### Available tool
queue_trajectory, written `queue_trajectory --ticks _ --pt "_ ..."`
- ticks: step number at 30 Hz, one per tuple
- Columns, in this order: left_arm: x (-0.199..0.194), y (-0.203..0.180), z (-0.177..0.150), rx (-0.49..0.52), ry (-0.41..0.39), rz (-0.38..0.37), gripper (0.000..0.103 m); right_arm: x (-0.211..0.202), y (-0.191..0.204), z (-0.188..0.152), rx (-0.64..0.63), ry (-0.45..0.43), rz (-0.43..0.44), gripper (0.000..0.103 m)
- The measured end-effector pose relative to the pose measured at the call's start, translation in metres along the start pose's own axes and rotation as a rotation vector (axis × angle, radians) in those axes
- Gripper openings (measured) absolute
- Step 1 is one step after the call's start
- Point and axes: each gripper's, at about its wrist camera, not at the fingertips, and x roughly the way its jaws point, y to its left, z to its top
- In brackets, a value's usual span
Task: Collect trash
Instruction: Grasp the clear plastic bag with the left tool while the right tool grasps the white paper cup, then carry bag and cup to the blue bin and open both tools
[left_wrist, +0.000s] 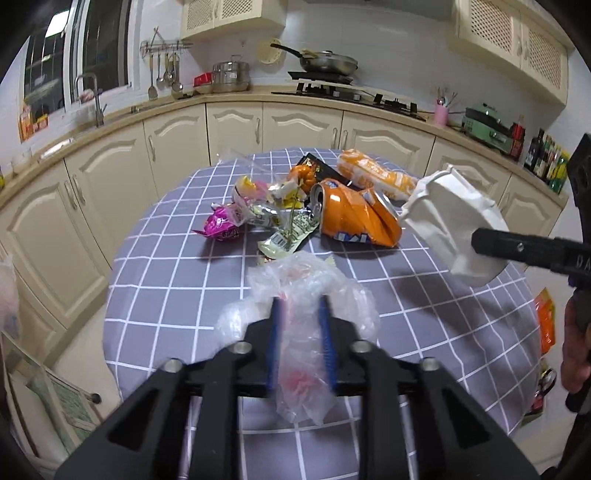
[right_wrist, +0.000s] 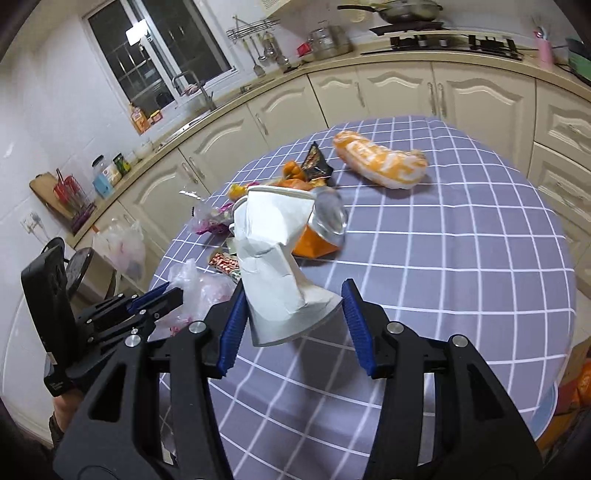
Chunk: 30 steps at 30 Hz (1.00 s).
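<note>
My left gripper (left_wrist: 299, 306) is shut on a clear plastic bag (left_wrist: 299, 295), held above the checked table (left_wrist: 424, 314); it also shows in the right wrist view (right_wrist: 162, 295). My right gripper (right_wrist: 293, 295) holds a crushed white paper cup (right_wrist: 273, 266) above the table, the cup's base between its fingers; the cup shows in the left wrist view (left_wrist: 450, 218). A pile of trash lies mid-table: a crushed orange can (left_wrist: 354, 214), a pink wrapper (left_wrist: 221, 225), green-white wrappers (left_wrist: 291, 229), a black packet (left_wrist: 317, 166) and an orange-white bag (left_wrist: 376, 177).
Cream kitchen cabinets (left_wrist: 258, 125) curve around behind the table, with a sink (left_wrist: 92, 99), a stove and a pan (left_wrist: 325, 62) on the counter. A plastic bag (right_wrist: 122, 247) hangs on a stool left of the table.
</note>
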Motion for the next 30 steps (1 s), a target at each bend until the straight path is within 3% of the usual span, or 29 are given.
queue_trajectory --ticks 1,2,4,8,12,16,19,23,26,30 --pt "-0.001 0.000 0.000 -0.001 0.000 0.009 0.084 -0.002 -0.003 -0.001 0.004 -0.002 0.001 0.050" --pt "-0.002 -0.002 -0.001 -0.001 -0.010 0.036 0.098 -0.003 -0.005 -0.002 0.010 -0.004 0.003 0.050" --pt "-0.003 -0.009 -0.002 0.042 -0.027 0.082 0.098 -0.004 -0.008 -0.004 0.017 -0.006 0.007 0.050" --pt "0.021 -0.017 -0.002 0.074 0.046 0.071 0.097 -0.007 -0.010 -0.005 0.026 -0.011 0.015 0.050" --pt "0.028 -0.028 -0.005 0.099 0.050 0.086 0.084 -0.016 -0.015 -0.007 0.027 -0.022 0.013 0.050" --pt "0.020 -0.032 -0.002 0.083 0.038 0.042 0.075 -0.026 -0.025 -0.009 0.046 -0.040 0.006 0.050" --pt "0.014 -0.031 -0.001 0.038 0.035 -0.039 0.070 -0.037 -0.034 -0.010 0.068 -0.059 0.011 0.050" --pt "0.003 -0.039 0.003 0.001 0.009 -0.122 0.069 -0.057 -0.055 -0.013 0.104 -0.100 -0.005 0.050" --pt "0.001 -0.056 0.007 0.025 0.003 -0.145 0.069 -0.070 -0.072 -0.013 0.139 -0.124 -0.025 0.050" --pt "-0.002 -0.082 0.017 0.028 -0.015 -0.237 0.069 -0.094 -0.102 -0.019 0.195 -0.164 -0.064 0.050"
